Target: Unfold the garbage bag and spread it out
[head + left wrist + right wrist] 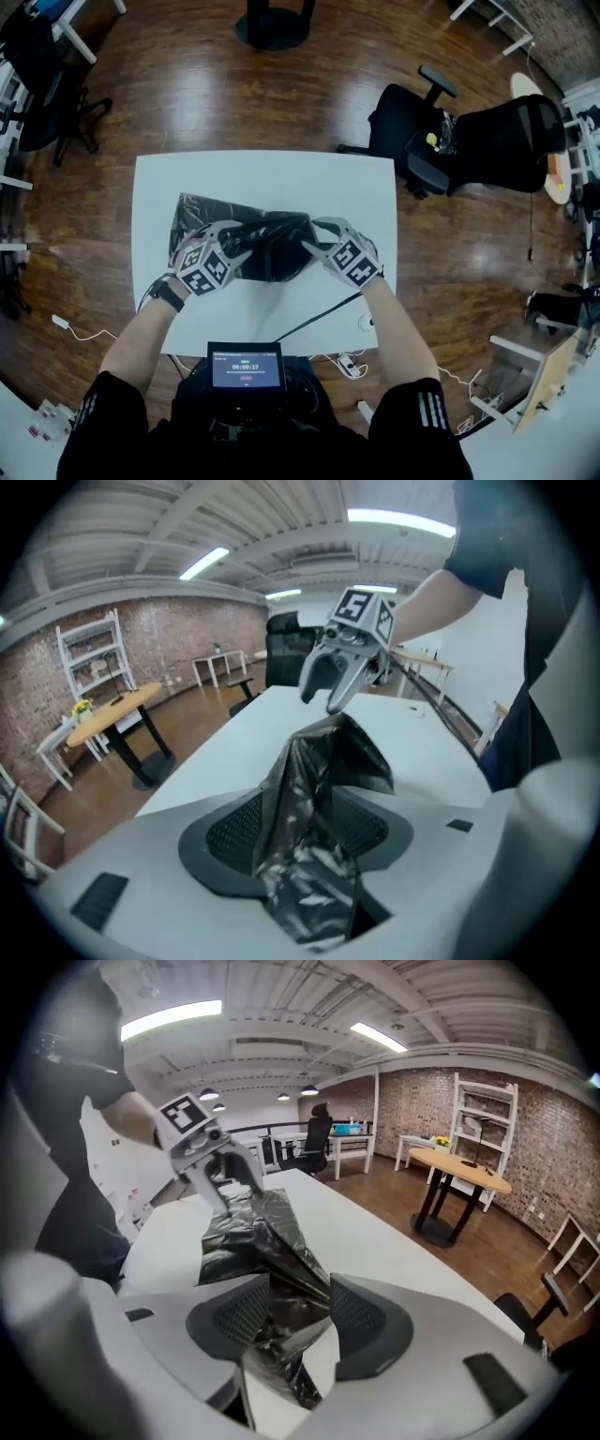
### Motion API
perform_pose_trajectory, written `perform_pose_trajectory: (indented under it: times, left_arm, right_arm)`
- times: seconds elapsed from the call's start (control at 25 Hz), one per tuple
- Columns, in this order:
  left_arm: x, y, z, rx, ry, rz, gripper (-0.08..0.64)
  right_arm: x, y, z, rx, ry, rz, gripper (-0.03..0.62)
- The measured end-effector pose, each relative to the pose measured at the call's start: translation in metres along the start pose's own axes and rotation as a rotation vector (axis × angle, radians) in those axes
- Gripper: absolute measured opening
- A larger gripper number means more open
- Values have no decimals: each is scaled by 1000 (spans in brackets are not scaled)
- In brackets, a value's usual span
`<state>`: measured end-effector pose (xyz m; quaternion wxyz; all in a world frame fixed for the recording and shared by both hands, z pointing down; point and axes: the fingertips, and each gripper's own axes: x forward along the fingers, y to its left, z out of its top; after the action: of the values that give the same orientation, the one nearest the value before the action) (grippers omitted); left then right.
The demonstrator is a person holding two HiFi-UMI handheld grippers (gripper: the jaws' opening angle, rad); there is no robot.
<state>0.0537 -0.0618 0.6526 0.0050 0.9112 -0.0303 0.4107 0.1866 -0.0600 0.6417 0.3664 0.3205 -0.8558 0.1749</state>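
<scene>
A crumpled black garbage bag (pixel 267 246) is bunched between my two grippers above the white table (pixel 262 178), and its left part still lies flat on the tabletop. My left gripper (pixel 242 251) is shut on one fold of the bag (pixel 314 789), which rises from between its pads. From the other side my right gripper (pixel 311 242) is shut on another fold of the bag (pixel 272 1241). The two grippers face each other a short way apart: the right gripper (pixel 333 703) shows in the left gripper view, and the left gripper (pixel 230 1206) shows in the right gripper view.
A black cable (pixel 319 317) crosses the table's near right part. A small screen (pixel 246 367) sits at the person's chest. Two black office chairs (pixel 422 131) stand beyond the table's right corner. A round wooden table (pixel 464 1171) stands by the brick wall.
</scene>
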Motion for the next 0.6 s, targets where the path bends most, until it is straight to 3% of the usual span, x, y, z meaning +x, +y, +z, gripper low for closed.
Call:
perform_pose_trajectory:
  times: [0.12,0.24,0.36,0.48,0.6]
  left_arm:
    - [-17,32,-49,18,120,22,229]
    - [-31,48,-101,75,253,-8,230]
    - [-38,56,-143,128,365,-47,245]
    - [-38,58,-163,149,415,-93,274]
    - [-34,59,-167,133,412,-137,305]
  right_arm:
    - [0,21,-21,-52,78,62,227]
    - [4,35,-44,-126,166,105,227]
    - [11,35,-62,-132,217,113,227]
    - [18,31,-76,-126,264,119,227]
    - [25,33,-92,-142,325,146,227]
